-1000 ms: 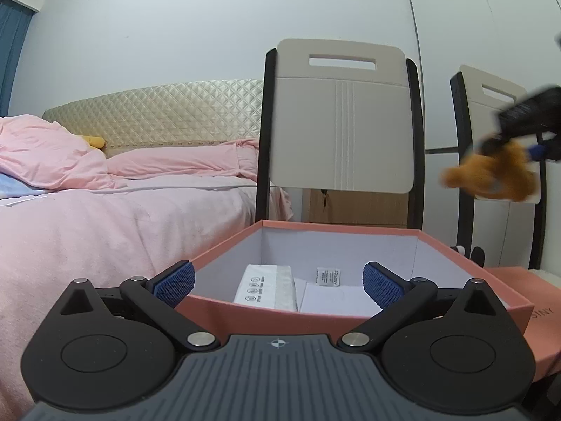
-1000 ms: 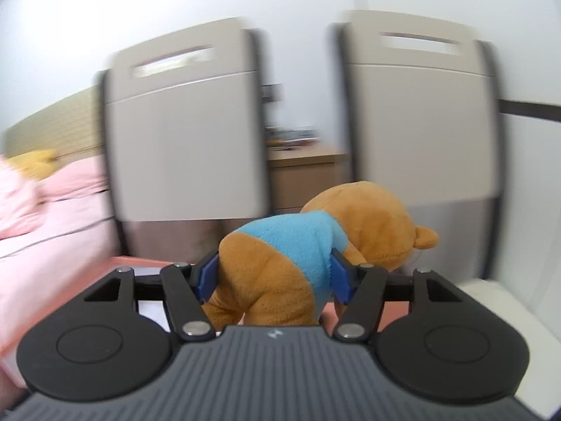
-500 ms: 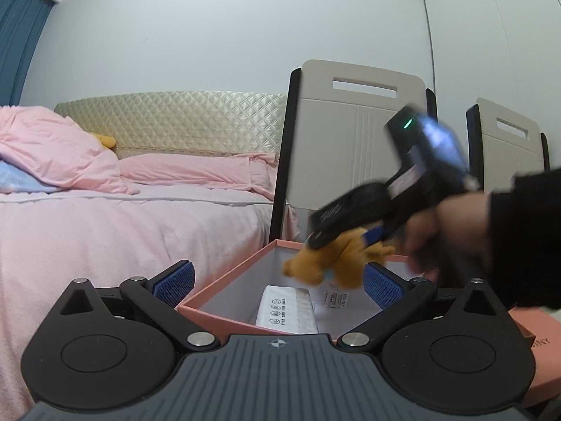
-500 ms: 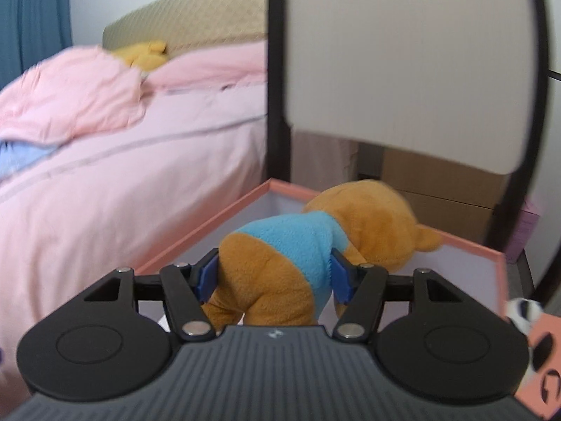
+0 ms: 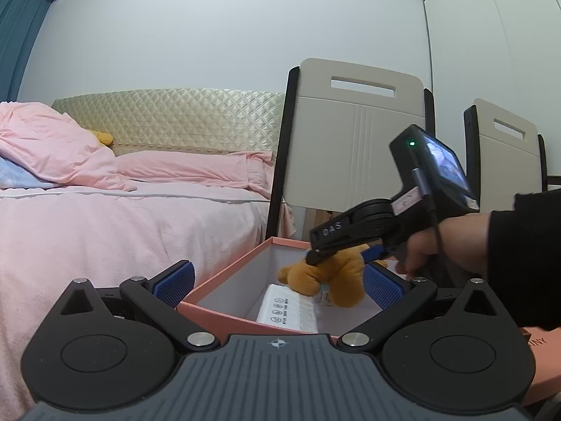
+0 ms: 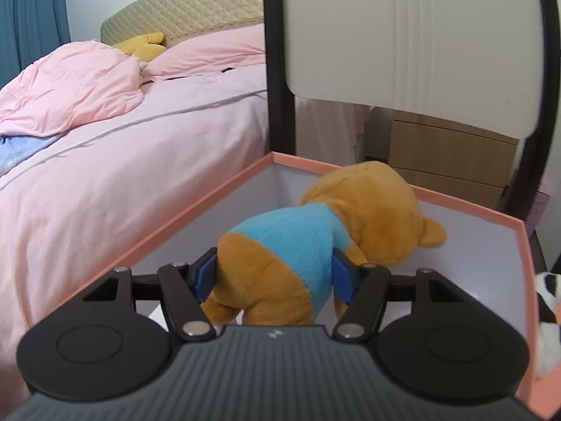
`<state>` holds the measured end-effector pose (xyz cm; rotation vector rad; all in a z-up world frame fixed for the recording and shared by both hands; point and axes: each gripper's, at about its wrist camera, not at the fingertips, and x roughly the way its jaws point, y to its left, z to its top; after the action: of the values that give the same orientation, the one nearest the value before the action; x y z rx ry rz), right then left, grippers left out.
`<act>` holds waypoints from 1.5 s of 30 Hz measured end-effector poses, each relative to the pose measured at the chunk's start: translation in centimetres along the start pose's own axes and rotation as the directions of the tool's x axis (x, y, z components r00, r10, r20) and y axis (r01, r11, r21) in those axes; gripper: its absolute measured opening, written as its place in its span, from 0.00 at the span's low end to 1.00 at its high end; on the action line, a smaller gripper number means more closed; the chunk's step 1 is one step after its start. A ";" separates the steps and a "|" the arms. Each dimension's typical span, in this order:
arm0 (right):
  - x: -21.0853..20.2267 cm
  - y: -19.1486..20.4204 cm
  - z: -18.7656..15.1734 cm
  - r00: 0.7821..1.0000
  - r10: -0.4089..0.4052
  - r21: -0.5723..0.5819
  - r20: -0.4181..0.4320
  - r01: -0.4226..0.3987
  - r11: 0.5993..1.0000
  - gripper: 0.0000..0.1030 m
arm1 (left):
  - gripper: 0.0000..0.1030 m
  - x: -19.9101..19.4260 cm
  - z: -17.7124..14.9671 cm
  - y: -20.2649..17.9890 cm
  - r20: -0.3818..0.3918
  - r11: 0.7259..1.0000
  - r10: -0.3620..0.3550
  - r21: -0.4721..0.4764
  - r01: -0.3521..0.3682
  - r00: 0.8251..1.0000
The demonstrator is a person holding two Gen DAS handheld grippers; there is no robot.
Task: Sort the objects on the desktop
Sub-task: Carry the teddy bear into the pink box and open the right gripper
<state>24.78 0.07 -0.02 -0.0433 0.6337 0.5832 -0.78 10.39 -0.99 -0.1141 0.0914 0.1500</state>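
Observation:
My right gripper [image 6: 273,277] is shut on a brown plush bear in a blue shirt [image 6: 315,238] and holds it head-down inside the open pink box [image 6: 196,210]. In the left wrist view the right gripper [image 5: 345,256] holds the bear [image 5: 336,277] just over a white tissue pack [image 5: 287,310] that lies on the floor of the box [image 5: 224,270]. My left gripper [image 5: 277,280] is open and empty at the near rim of the box.
A bed with pink bedding [image 5: 105,217] lies to the left. Two chairs [image 5: 357,147] stand behind the box. A black-and-white plush [image 6: 548,301] sits at the box's right side. The pink box lid [image 5: 540,343] lies at the right.
My right gripper has carried the bear from the right down into the box, lower now than half a second ago. The left gripper has stayed open by the box rim.

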 end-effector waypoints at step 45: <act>-23.1 -6.6 -17.2 0.852 -0.347 0.225 0.392 0.276 0.934 0.91 | 1.00 -0.3 -0.8 -2.3 -0.010 0.994 -0.071 0.079 0.072 0.997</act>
<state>3.81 -20.74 -1.65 0.1303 0.2332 0.2077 -0.83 8.03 -1.47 -0.0382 0.1001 0.0742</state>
